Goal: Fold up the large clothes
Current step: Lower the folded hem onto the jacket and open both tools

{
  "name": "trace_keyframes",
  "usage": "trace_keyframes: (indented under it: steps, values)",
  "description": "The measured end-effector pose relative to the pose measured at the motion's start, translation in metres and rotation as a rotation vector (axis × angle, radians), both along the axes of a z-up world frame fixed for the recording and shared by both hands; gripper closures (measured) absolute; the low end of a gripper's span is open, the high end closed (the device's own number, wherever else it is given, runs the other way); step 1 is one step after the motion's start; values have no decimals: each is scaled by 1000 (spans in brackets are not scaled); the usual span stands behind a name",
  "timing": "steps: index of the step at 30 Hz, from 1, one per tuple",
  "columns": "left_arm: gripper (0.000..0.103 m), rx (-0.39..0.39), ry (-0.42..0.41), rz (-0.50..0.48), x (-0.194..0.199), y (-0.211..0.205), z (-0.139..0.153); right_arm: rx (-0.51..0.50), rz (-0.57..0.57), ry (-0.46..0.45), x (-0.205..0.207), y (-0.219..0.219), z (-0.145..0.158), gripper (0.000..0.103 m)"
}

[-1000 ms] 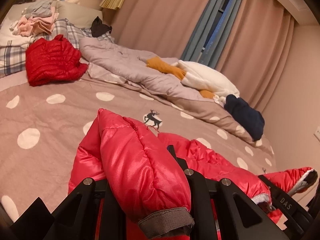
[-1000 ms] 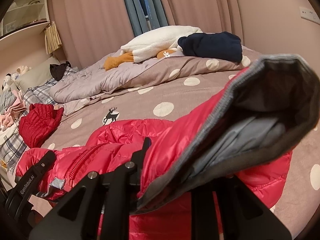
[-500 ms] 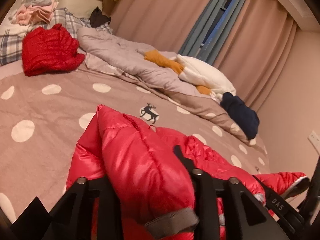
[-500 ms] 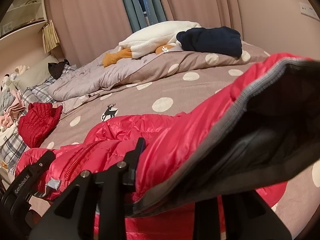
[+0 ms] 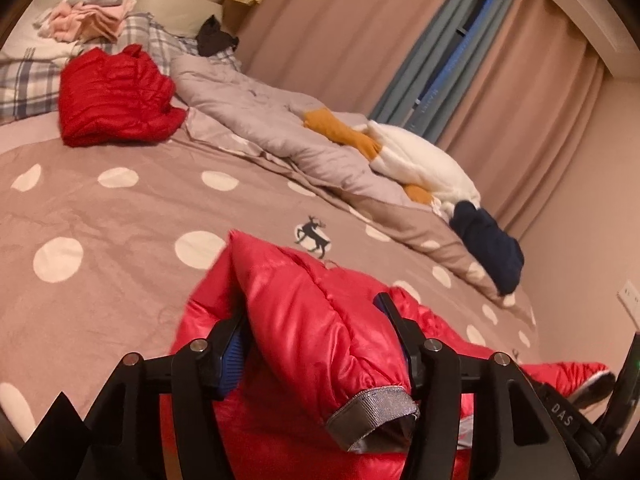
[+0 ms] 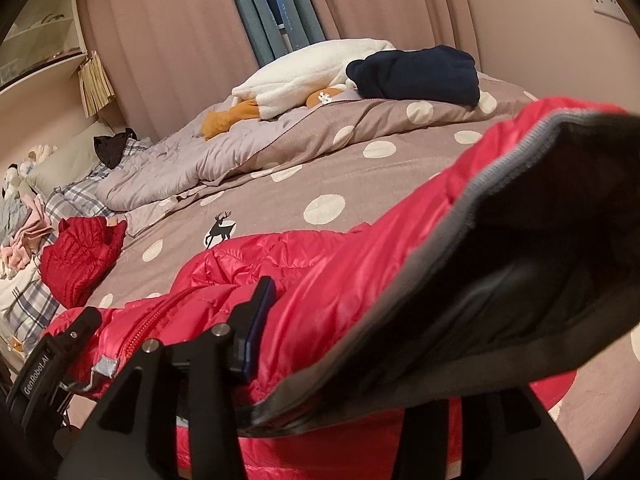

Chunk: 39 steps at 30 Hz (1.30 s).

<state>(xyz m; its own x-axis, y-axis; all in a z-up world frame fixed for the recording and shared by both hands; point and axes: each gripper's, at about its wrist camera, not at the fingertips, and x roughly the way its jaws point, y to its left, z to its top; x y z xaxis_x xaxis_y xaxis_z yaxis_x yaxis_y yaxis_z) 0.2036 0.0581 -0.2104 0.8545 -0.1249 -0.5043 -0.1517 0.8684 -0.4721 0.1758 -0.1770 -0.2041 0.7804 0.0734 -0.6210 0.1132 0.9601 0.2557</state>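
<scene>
2 labels read: "DAS" strap [image 5: 562,414], "GenRobot.AI" strap [image 6: 37,372].

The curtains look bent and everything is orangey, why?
Left wrist view: the fisheye lens bows the pink curtains, warm lamp light tints all, and the shiny red puffer jacket shows glare. Right wrist view: the jacket's dark grey-edged hem is blurry, too close.

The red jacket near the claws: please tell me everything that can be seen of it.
The red jacket is a shiny, quilted puffer with grey lining and grey trim at the cuff. It lies spread on the dotted bed cover, zipper closed. One sleeve lies between the opening jaws of the left claw; its grey-edged hem lies across the right claw, whose jaws are also opening.
</scene>
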Motion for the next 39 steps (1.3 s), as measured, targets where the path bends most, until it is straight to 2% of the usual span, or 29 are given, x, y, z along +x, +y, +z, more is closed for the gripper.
trace_keyframes:
  steps: [6,9,13,18,23,29,33,39]
  values:
    - [41,8,-13,46,-4,3,2,6,-3,-3,-2,-3,-1,48]
    - [35,16,-22,65,-6,7,3,0,-1,0,-2,-3,0,47]
    - [34,-41,-38,96,-10,23,4,9,-12,-20,-7,-10,3,38]
    - [33,-98,-34,126,-9,36,2,21,-28,-20,-8,-17,3,36]
    - [32,-88,-36,142,-9,36,3,30,-35,-28,-11,-21,5,34]
    - [31,-68,-66,180,-16,38,8,41,-56,-54,-17,-27,10,25]
    - [31,-88,-78,198,-18,45,10,38,-80,-93,-21,-31,18,19]
    - [31,-137,-104,287,-25,63,12,63,-121,-132,-28,-43,28,13]
